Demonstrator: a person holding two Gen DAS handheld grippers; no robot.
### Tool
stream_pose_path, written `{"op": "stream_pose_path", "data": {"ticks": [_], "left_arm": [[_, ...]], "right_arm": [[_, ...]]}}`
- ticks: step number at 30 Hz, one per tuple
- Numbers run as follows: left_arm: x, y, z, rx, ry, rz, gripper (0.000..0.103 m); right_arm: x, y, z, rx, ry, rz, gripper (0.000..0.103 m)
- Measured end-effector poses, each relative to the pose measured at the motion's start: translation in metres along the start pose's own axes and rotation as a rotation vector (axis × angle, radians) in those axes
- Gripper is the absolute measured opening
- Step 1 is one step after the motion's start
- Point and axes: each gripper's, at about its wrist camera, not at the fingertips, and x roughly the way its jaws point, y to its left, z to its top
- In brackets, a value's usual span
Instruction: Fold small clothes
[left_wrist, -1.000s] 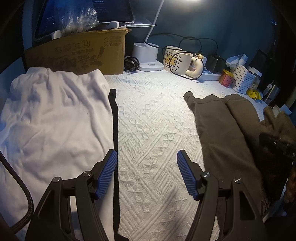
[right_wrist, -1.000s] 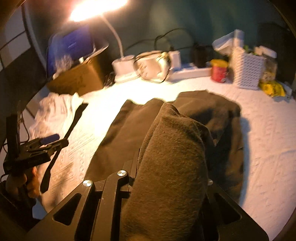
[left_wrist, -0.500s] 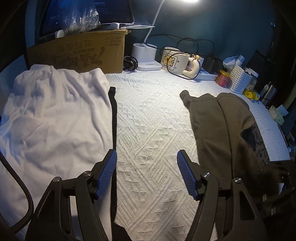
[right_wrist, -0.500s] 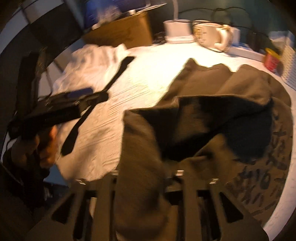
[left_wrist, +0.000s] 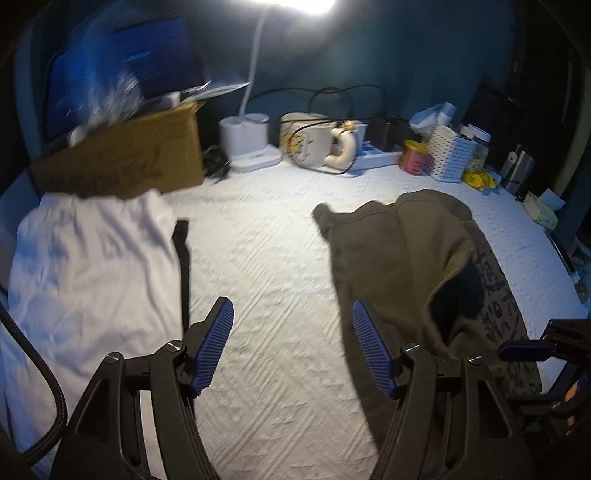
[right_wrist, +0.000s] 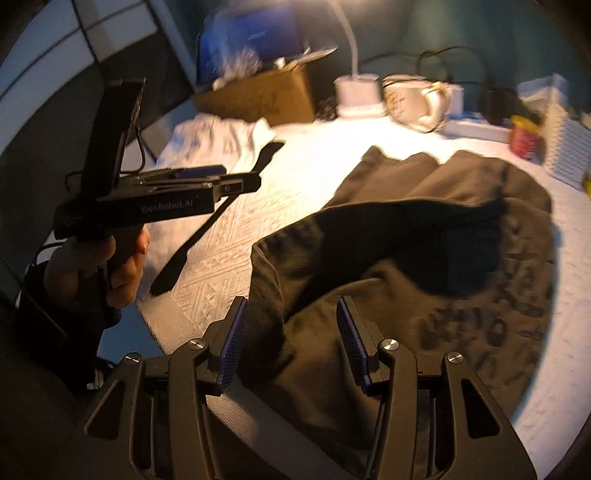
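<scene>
I see the brown garment (right_wrist: 424, 258) filling the centre and right of the right wrist view, long axis running toward the upper frame. Right gripper (right_wrist: 290, 341) sits nearest, jaws opening, cloth lying loose between them. Left gripper (left_wrist: 293, 345) stands wide and empty.

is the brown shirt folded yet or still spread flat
Partly folded: the brown shirt has one side flipped over its middle, loosely bunched, with its printed part still exposed.
</scene>
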Motion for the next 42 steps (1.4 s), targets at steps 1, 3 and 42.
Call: {"op": "stream_pose_path", "data": {"ticks": [1, 3, 42], "left_arm": [[0.000, -0.007, 0.005, 0.020, -0.004, 0.001, 0.067], [0.001, -0.019, 0.013, 0.049, -0.012, -0.003, 0.067], [0.116, -0.055, 0.061, 0.169, 0.096, 0.034, 0.019]], "right_arm": [[-0.006, -0.005, -0.001, 0.010, -0.015, -0.003, 0.052], [-0.017, -0.015, -0.004, 0.024, -0.041, -0.013, 0.052], [-0.029, -0.198, -0.005, 0.304, -0.129, -0.208, 0.052]]}}
